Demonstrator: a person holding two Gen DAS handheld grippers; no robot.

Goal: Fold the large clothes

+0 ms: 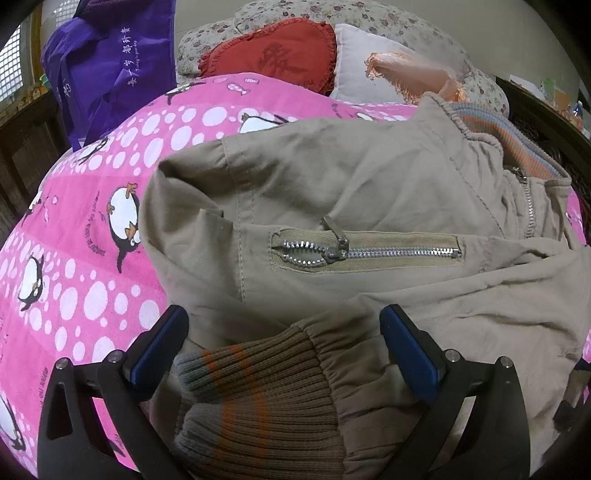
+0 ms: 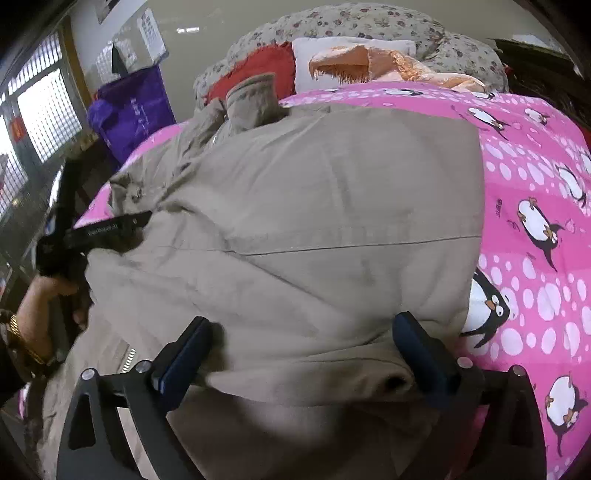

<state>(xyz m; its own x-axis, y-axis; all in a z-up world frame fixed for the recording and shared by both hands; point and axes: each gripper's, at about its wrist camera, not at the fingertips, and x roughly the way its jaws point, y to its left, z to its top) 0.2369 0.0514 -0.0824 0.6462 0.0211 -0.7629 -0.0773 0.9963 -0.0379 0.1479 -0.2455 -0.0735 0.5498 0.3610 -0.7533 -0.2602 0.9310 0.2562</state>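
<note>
Left hand-held gripper (image 1: 284, 347) spread wide around ribbed cuff (image 1: 258, 398), right hand-held gripper (image 2: 301, 354) released, khaki jacket (image 2: 314, 221) collar pointing away.

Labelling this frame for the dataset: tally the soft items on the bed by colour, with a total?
Khaki: 1, the jacket
Pink: 1, the penguin blanket
Red: 1, the frilled cushion
White: 1, the pillow
Peach: 1, the fringed cloth
Floral: 1, the bedding at the back
Total: 6
The purple bag hangs beside the bed, so not counted.
</note>
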